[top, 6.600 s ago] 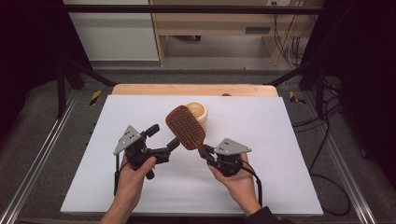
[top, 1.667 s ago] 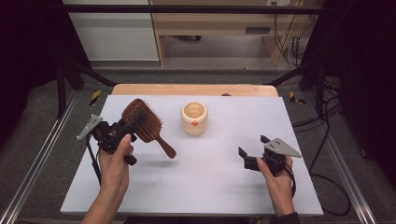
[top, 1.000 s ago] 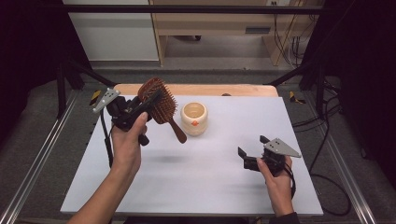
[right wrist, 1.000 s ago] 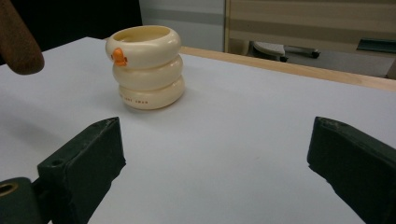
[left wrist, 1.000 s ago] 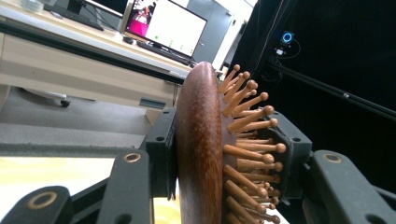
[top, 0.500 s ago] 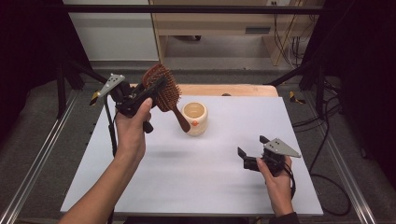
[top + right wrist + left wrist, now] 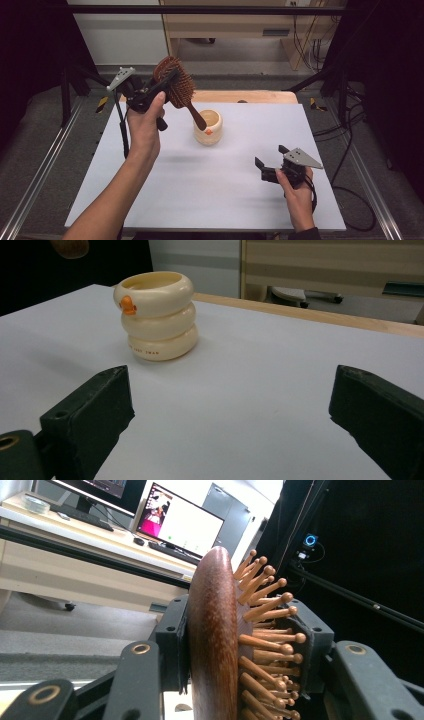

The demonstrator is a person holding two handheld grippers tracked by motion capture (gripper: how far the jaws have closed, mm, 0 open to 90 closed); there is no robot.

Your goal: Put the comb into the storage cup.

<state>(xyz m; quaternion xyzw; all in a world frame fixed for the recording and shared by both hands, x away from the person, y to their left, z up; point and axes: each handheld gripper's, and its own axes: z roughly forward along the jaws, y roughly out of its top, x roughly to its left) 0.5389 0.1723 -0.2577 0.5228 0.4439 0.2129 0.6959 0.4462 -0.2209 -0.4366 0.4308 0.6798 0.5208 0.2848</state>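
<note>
Two grippers over white tabletop (image 7: pixel 200 190): left gripper (image 7: pixel 150 92) clamps hairbrush (image 7: pixel 176 89); right gripper (image 7: pixel 272 162) apart; monitors (image 7: pixel 177 522) behind.

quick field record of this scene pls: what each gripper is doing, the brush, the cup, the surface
left gripper: raised above the table's far left, shut on the hairbrush head
hairbrush: wooden, bristles toward one jaw, handle angled down toward the cup
right gripper: low over the near right of the table, jaws open, nothing between them
cup: cream, ringed, orange mark on its side, upright, apart from both grippers
table: white top with a wooden far edge
</note>
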